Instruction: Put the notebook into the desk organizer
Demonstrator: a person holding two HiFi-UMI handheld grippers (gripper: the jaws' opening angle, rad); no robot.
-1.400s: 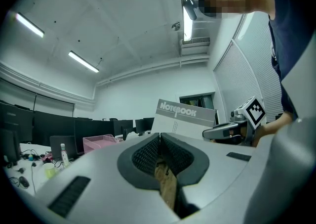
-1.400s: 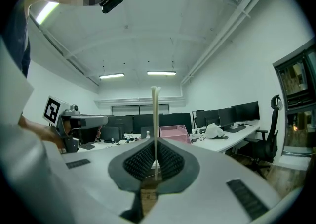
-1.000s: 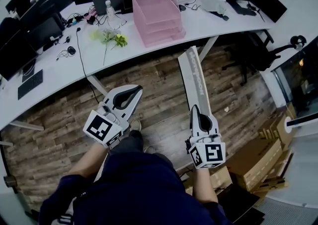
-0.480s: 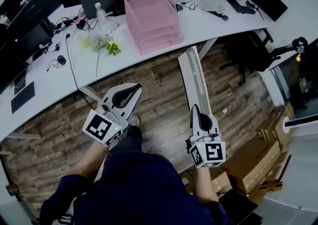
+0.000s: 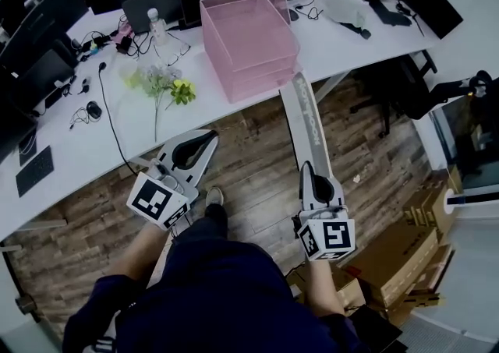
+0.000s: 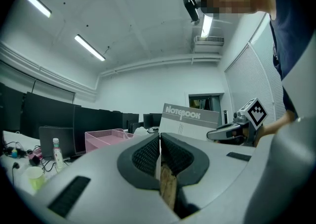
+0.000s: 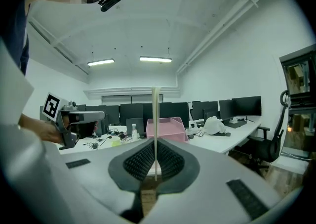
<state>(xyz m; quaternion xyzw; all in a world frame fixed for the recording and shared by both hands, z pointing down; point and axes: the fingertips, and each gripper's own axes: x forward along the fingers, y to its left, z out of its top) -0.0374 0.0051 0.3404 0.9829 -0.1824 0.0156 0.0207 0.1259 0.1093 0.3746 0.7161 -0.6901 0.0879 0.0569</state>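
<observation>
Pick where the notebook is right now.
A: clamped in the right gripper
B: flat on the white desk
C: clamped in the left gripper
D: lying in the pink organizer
A: the right gripper has its jaws shut on one edge of the notebook, which sticks out ahead of them over the wooden floor.

"NOTEBOOK" printed on grey notebook (image 6: 190, 120) cover
</observation>
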